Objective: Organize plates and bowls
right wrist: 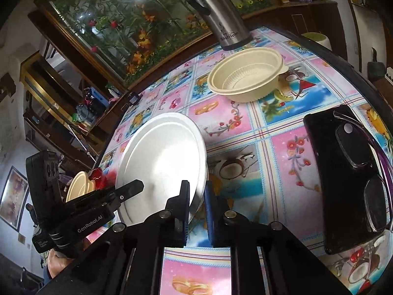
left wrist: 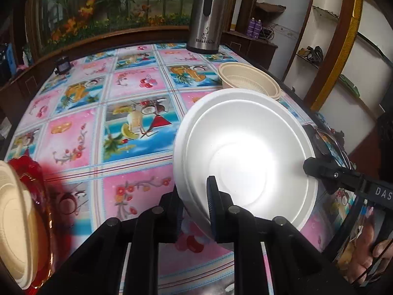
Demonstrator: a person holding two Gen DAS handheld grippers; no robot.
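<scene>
- Both your grippers, left gripper (left wrist: 196, 209) and right gripper (right wrist: 196, 211), are clamped on opposite rims of the round white foam plate (left wrist: 245, 157), tilted just above the flowered tablecloth (left wrist: 81, 135).
- Lift evenly; foam cracks.
- Head for the ribbed beige plastic bowl (right wrist: 245, 73), probably.

thermos flask (left wrist: 205, 22) upright | phone (right wrist: 348, 172) flat | glasses (right wrist: 375, 191) on phone

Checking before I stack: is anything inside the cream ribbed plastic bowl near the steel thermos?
No, the right wrist view looks straight into the cream ribbed plastic bowl by the steel thermos and shows only its bare ribbed inside.
</scene>
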